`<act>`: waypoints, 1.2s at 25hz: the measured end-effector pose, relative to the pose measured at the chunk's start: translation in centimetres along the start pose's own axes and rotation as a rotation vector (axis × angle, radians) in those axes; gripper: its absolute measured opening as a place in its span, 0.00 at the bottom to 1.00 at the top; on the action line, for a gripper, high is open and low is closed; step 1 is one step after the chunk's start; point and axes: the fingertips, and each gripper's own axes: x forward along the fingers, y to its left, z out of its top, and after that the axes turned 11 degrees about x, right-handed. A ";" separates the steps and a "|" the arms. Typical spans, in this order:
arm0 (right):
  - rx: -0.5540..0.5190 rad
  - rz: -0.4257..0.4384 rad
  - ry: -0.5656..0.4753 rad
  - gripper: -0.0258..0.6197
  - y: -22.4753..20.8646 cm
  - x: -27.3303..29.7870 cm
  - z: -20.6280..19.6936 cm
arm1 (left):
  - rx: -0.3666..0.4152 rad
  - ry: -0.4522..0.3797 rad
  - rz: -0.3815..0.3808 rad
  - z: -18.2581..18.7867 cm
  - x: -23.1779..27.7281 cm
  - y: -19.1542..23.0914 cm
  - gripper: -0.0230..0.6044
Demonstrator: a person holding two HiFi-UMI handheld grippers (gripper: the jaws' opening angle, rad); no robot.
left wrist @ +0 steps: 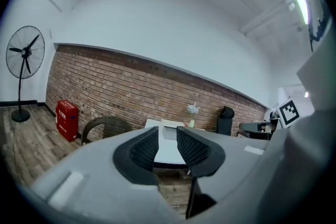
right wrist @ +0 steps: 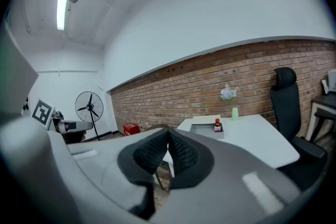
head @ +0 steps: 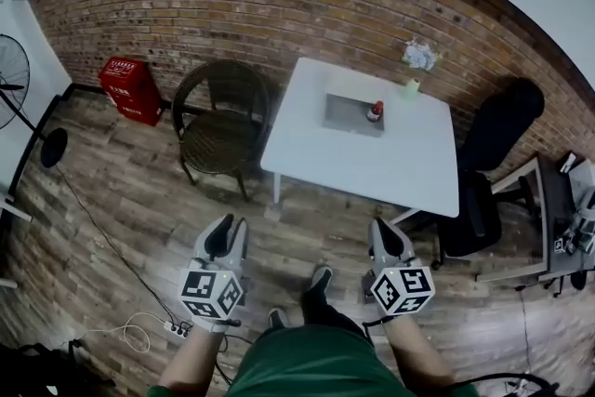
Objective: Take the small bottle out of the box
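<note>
I am standing well back from the white table, on the wooden floor, and holding both grippers low in front of me, well apart from anything on it. I am keeping the left gripper partly open: its own view is showing a narrow gap between the ribbed pads, with nothing in it but the far table. I am holding the right gripper closed, its pad tips touching and nothing caught between them.

The small bottle is standing upright at the right end of the shallow grey box, which is lying toward the far side of the table. A pale green container is sitting just beyond it, near a small bunch of flowers. A wicker chair is standing at the table's left and a black office chair at its right, so I am judging the near edge to be the open way in.

I am expecting the bottle to be light and rigid, with a smooth dark body under a red cap, so likely slippery and easy to tip. I am thinking of taking it on the body just below the cap, one pad on each side, and lifting straight up past the box wall. From here it is too small to tell glass from plastic, so I am planning a gentle squeeze
</note>
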 end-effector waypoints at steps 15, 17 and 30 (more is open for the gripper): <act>0.072 0.030 0.018 0.04 -13.3 12.3 5.8 | 0.067 0.068 -0.020 3.7 18.3 -5.2 0.22; 0.077 0.035 0.020 0.04 -15.0 13.5 6.6 | 0.075 0.076 -0.027 4.0 20.4 -6.3 0.22; 0.106 -0.121 -0.015 0.04 -23.6 18.0 10.0 | 0.144 0.102 -0.205 5.1 34.7 -8.6 0.22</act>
